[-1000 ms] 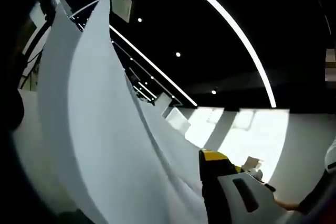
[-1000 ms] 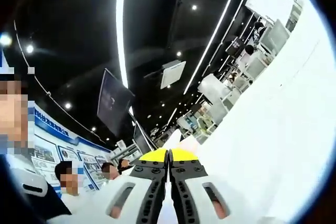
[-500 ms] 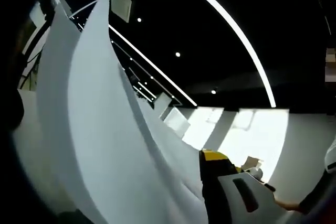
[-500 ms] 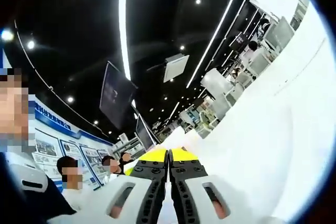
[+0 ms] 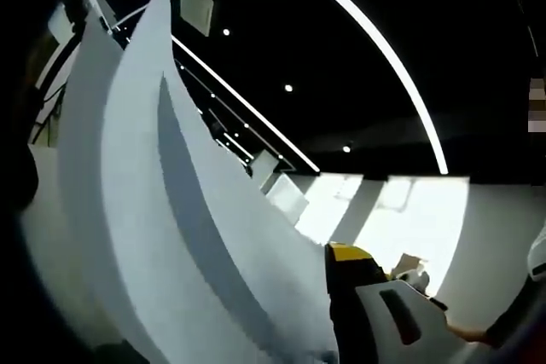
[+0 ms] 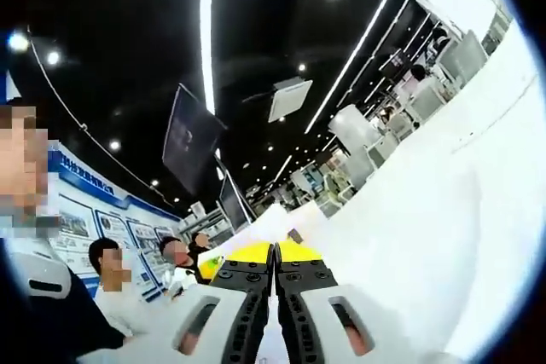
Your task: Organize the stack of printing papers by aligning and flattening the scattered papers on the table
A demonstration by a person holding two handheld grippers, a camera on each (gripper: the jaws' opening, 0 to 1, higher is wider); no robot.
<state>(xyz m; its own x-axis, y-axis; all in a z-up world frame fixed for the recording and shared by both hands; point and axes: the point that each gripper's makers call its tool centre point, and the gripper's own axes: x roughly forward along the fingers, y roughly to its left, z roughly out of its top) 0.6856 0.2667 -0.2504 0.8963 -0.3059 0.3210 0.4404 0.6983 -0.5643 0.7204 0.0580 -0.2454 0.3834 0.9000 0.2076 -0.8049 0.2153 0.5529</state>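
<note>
right gripper (image 6: 275, 253) pressed together on papers (image 6: 444, 236) | left gripper (image 5: 375, 313) state unclear | no legible writing

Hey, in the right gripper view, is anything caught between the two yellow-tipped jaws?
Yes. In the right gripper view the right gripper is shut on a thin white paper edge that runs down the seam between the jaws.

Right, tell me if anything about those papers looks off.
Yes. In the left gripper view the papers stand up on edge and fan apart into separate curved sheets with uneven top corners, not a flat squared stack. In the right gripper view the right gripper has its jaws together with a white sheet edge between them.
</note>
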